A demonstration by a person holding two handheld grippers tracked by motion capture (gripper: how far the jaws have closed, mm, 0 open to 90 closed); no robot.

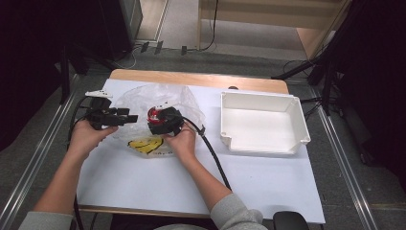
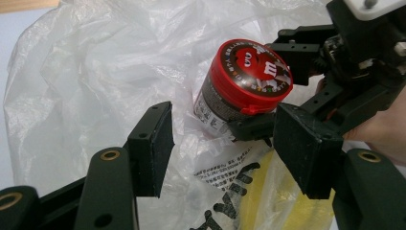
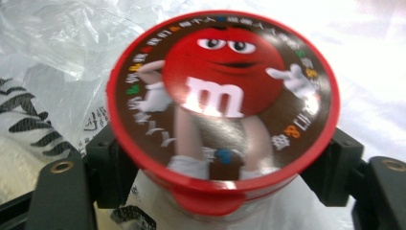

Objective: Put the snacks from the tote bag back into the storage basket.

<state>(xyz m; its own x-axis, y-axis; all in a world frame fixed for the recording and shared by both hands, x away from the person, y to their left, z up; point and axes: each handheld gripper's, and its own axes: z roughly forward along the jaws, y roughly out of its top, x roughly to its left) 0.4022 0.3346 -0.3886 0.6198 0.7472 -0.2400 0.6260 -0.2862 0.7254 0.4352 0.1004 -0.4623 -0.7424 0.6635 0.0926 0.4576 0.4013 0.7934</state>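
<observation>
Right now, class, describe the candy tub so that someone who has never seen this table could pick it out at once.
Start at the crumpled clear plastic bag on the table's left half, opposite the white bin. At the bag, the right gripper is closed around a small round tub. Its red lid with a cartoon candy figure sets it apart.

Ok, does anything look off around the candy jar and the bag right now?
Nothing spilled or broken. The M&M's candy jar is tilted, not upright, held in the right tongs over the crumpled clear plastic bag, its red lid on. The left tongs stand open beside it. The white bin sits empty.
</observation>
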